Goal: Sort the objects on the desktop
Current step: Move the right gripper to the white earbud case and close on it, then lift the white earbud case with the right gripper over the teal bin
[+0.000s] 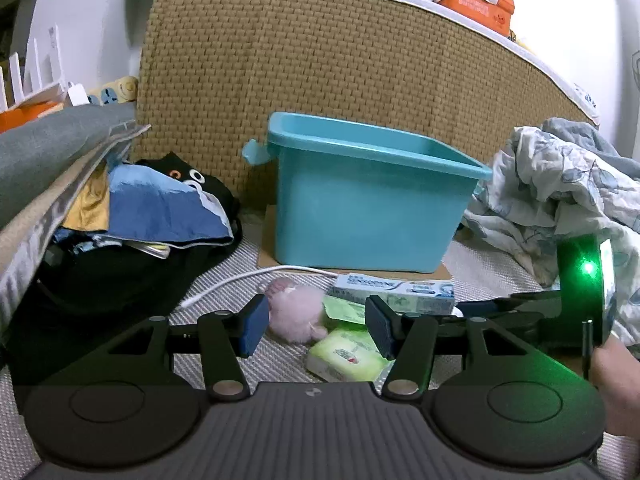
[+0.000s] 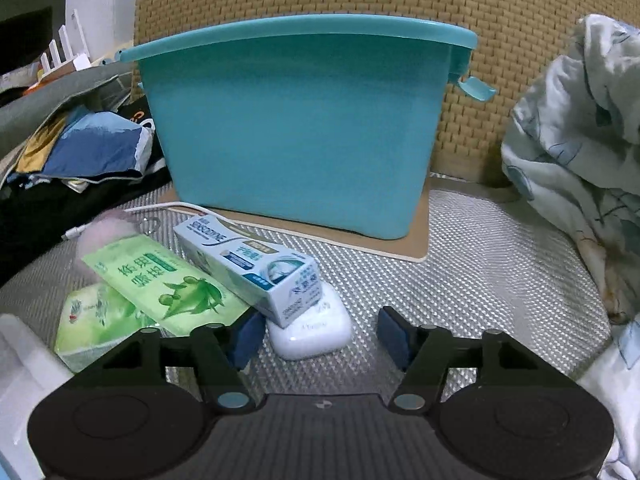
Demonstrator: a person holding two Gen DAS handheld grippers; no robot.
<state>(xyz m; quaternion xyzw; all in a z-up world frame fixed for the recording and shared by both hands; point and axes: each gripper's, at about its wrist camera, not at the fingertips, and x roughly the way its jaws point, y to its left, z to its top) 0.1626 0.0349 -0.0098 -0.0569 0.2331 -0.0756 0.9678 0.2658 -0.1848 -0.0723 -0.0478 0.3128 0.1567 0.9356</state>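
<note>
While both tools stand apart and hold nothing, the right tool [image 2: 318, 336] frames the white case [image 2: 310, 334] under the toothpaste box [image 2: 256, 266]. Risk: closing snags the box. Left tool [image 1: 316, 328] hovers near the pink plush [image 1: 294, 312]; bin [image 2: 296, 128] sits far.

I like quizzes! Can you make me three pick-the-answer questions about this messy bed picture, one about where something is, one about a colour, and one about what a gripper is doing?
1. What does the toothpaste box rest its near end on?
A. the white case
B. the bin rim
C. a pillow

2. What colour is the big bin?
A. red
B. teal
C. yellow

3. The left gripper is:
A. clamped on the bin
B. holding a cable
C. open, holding nothing

Answers:
1 A, the box's end lies on top of the case.
2 B, its walls are teal all round.
3 C, its pads stand apart over the pink fluffy toy, touching nothing.
</note>
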